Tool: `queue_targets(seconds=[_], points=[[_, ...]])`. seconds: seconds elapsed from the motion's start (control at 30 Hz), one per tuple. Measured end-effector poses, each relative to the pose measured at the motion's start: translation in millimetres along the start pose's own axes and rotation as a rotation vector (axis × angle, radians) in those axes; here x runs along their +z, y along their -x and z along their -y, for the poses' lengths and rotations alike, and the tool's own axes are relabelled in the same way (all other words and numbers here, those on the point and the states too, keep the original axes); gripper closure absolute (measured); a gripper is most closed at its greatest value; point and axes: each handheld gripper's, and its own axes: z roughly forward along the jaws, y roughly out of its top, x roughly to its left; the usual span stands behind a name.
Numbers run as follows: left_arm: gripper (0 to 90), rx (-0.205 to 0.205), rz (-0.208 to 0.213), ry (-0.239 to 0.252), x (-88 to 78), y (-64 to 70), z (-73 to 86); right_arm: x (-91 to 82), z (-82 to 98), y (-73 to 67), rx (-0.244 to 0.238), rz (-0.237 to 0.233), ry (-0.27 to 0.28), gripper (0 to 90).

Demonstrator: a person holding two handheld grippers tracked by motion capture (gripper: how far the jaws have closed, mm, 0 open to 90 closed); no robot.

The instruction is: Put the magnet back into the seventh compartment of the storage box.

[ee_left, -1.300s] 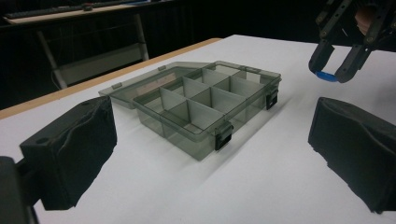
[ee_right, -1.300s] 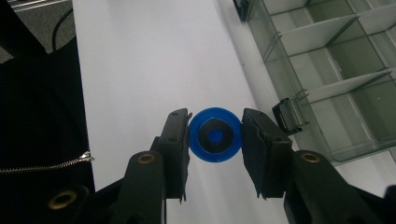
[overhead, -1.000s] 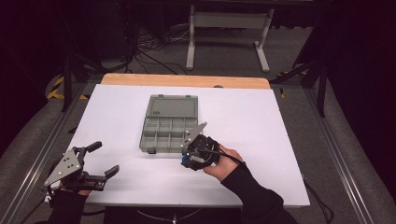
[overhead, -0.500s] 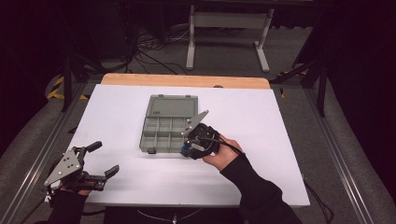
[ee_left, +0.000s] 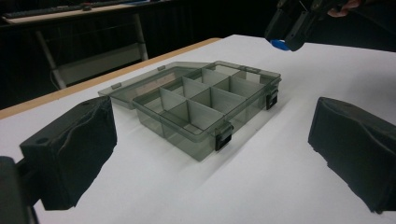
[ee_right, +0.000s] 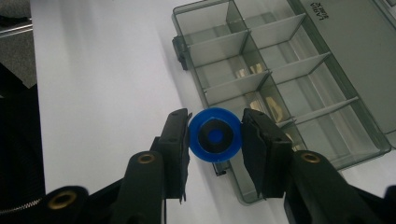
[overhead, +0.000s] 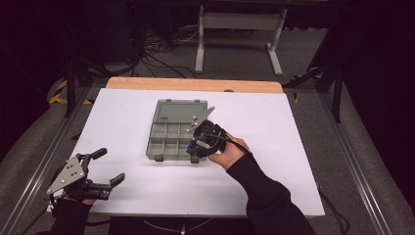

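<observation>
A grey see-through compartment box [overhead: 172, 137] lies open in the middle of the white table, its lid [overhead: 177, 110] flat behind it; the same box [ee_left: 205, 105] [ee_right: 280, 79] has several empty cells. My right gripper [ee_right: 215, 136] is shut on a round blue part with a black centre [ee_right: 214, 135], held above the box's front right corner. In the high view that gripper [overhead: 195, 147] hangs at the box's near right edge. My left gripper [overhead: 106, 169] stands open near the table's front left corner, nothing between its pads [ee_left: 74, 149], which face the box.
The white table top [overhead: 274, 147] has a wooden strip [overhead: 195, 84] along its far edge. A metal stand [overhead: 237, 29] and cables lie on the dark floor beyond. Metal rails run along both sides of the table.
My right gripper has moved with the blue part away from me and a little up, now over the box's front right corner. The left gripper has stayed where it was.
</observation>
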Motion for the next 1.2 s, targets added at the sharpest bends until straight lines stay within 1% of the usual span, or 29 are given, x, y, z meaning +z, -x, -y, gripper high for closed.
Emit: queue_targets(seconds=[0.27,0.43,0.67,0.77,0.9,1.2], points=[[1.7,0.000,-0.001,0.000,-0.1,-0.3,0.0,6.5,-6.2,8.3,0.016,0.008,-0.004,62.0],[1.7,0.000,0.002,0.003,-0.2,-0.9,0.0,13.1,-8.3,16.2,0.029,0.014,-0.012,62.0],[1.7,0.000,0.001,0.002,0.1,-0.8,0.0,17.7,-9.8,24.2,0.046,0.022,-0.006,62.0],[1.7,-0.002,0.001,0.006,0.4,-0.9,0.2,20.2,-9.5,26.9,0.051,0.025,-0.008,61.9],[1.7,0.000,0.005,-0.003,0.2,-1.0,0.1,26.3,-8.0,31.7,0.066,0.021,-0.017,61.8],[1.7,-0.001,0.006,-0.003,0.4,-0.9,0.1,39.5,-8.2,36.2,0.060,0.010,-0.031,61.7]])
